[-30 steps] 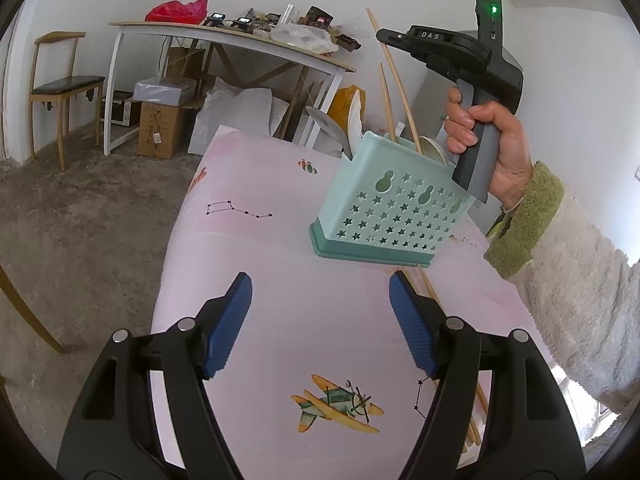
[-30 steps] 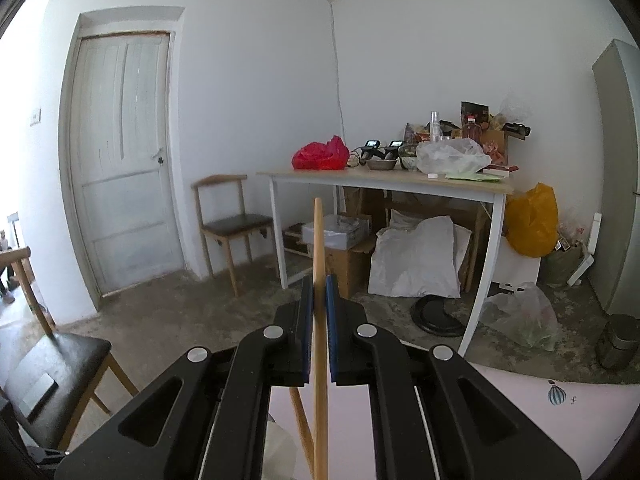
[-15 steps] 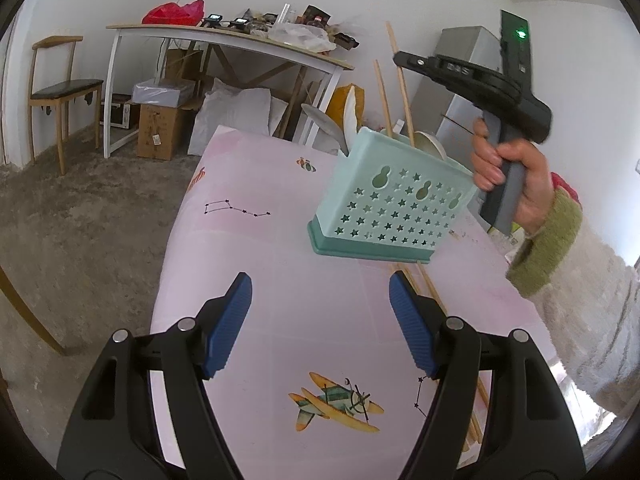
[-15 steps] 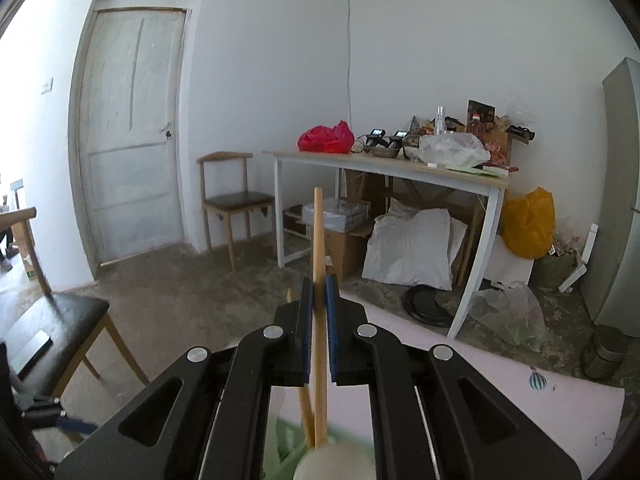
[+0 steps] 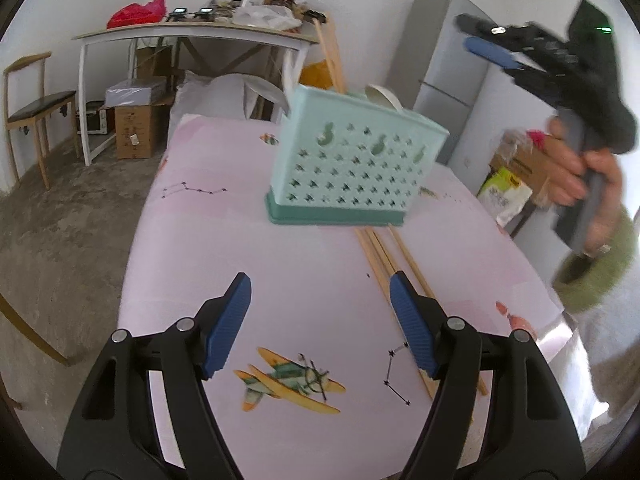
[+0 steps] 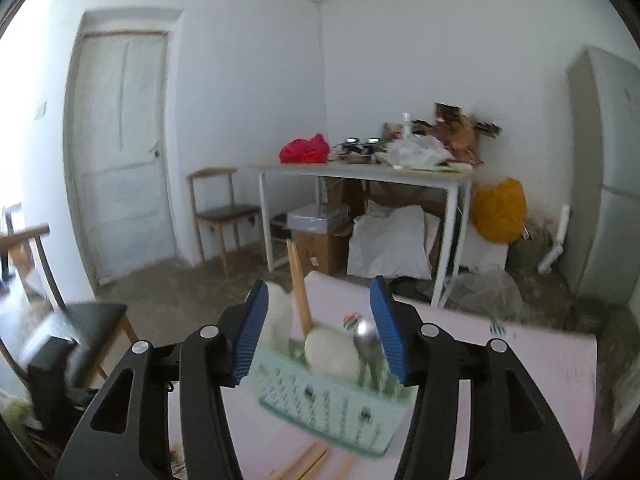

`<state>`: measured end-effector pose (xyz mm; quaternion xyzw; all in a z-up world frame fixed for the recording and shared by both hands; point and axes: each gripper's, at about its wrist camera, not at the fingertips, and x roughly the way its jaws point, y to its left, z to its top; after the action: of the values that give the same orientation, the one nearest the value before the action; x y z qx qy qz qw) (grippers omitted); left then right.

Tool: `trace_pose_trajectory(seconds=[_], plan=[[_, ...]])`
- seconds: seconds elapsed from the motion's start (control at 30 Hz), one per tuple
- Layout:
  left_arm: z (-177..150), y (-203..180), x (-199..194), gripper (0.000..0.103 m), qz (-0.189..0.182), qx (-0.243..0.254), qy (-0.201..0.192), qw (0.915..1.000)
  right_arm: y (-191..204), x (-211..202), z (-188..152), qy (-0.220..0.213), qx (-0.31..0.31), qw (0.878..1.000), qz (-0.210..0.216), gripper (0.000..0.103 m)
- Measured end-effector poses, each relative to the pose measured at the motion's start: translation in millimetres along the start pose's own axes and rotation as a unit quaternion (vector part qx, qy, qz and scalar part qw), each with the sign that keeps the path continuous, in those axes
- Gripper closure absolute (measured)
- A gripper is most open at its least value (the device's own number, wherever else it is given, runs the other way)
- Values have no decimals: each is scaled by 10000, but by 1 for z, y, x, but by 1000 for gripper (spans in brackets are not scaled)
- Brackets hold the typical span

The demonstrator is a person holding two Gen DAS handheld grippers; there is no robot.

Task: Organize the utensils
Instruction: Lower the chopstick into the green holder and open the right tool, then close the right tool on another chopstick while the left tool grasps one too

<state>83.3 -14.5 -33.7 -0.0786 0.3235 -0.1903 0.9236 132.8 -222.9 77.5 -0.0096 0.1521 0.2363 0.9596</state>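
Observation:
A mint green perforated utensil basket [image 5: 352, 168] stands on the pink table [image 5: 240, 248]. It holds upright wooden chopsticks [image 5: 330, 56], white spoons [image 5: 382, 96] and a metal spoon [image 6: 366, 334]. Several loose chopsticks [image 5: 384, 256] lie on the table in front of the basket. My left gripper [image 5: 320, 324] is open and empty, low over the table, near the loose chopsticks. My right gripper [image 6: 320, 332] is open and empty, up above the basket [image 6: 332, 400], with the chopsticks [image 6: 298, 284] standing between its fingers' line of sight. It shows in the left wrist view [image 5: 492, 48] at upper right.
The tablecloth carries an airplane print [image 5: 288, 380] near my left gripper. Beyond the table stand a white work table [image 5: 192, 36] with clutter, a wooden chair [image 5: 36, 104], boxes and bags [image 5: 136, 128], and a grey fridge [image 5: 444, 64].
My right gripper has opened and let go of the chopstick, which now stands in the basket. It has pulled back up and to the right. The left gripper has stayed open.

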Motion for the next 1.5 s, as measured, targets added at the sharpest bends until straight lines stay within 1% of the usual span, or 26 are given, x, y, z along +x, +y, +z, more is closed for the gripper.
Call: trace_pose_trajectory(seconds=[0.07,0.13,0.17,0.2,0.27,0.37,0.43,0.47,0.5,0.53,0.57,0.6,0.73,0.8,0.87,0.97,1.03,1.13,1.2,1.27,1.33,1.43,1.5], plan=[[-4,-7,5,35,33,115,109,9999,-4,-15,-22,292,439,9986,-86,51],[-8,-13,9,35,17,188,200,9996,-8,-18,-49,743,925,9929,-117,51],[-9,-17,12,35,20,232,272,9994,-9,-17,-66,1022,1160,9878,-176,51],[-11,-19,14,35,20,260,322,9991,-10,-11,-91,1480,1455,9779,-263,52],[-14,-26,18,35,5,329,425,9986,-9,-3,-124,1990,1781,9631,-324,58],[-16,-34,24,35,-2,414,555,9976,-6,9,-153,2503,1904,9481,-466,65],[-18,-39,26,35,-16,456,609,9971,-2,19,-163,2705,1789,9438,-639,70],[-18,-42,29,35,-12,485,644,9967,-2,24,-167,2814,1714,9409,-788,75],[-19,-44,29,35,-14,497,658,9966,-2,28,-170,2874,1697,9392,-811,81],[-19,-46,31,35,-9,506,673,9964,-2,30,-174,2932,1709,9371,-811,83],[-18,-48,33,35,-6,515,691,9963,-3,30,-177,2983,1706,9355,-825,90],[-18,-52,37,35,-23,547,719,9959,-4,33,-181,3056,1682,9334,-840,94],[-16,-63,49,36,-11,714,794,9943,-6,30,-184,2985,1681,9343,-985,95],[-14,-67,59,42,56,751,899,9931,-13,25,-185,2954,1832,9316,-1060,96],[-11,-68,70,51,113,717,1049,9918,-18,19,-186,2923,1934,9294,-1158,96],[-6,-65,84,60,187,636,1221,9903,-25,11,-188,2888,2125,9258,-1202,96],[-4,-66,90,62,254,661,1262,9895,-25,8,-189,2872,2162,9249,-1242,96],[0,-68,95,68,339,724,1312,9881,-25,5,-191,2845,2223,9241,-1251,96],[1,-70,98,75,413,765,1340,9872,-24,4,-192,2840,2227,9242,-1252,96],[2,-71,100,88,527,843,1341,9860,-25,4,-191,2846,2238,9238,-1246,96],[2,-70,101,94,629,878,1328,9852,-26,4,-192,2848,2275,9231,-1225,96],[3,-64,97,98,657,821,1352,9852,-27,4,-191,2871,2322,9216,-1193,96],[2,-57,90,98,672,817,1387,9847,-27,4,-191,2913,2336,9204,-1156,96]])
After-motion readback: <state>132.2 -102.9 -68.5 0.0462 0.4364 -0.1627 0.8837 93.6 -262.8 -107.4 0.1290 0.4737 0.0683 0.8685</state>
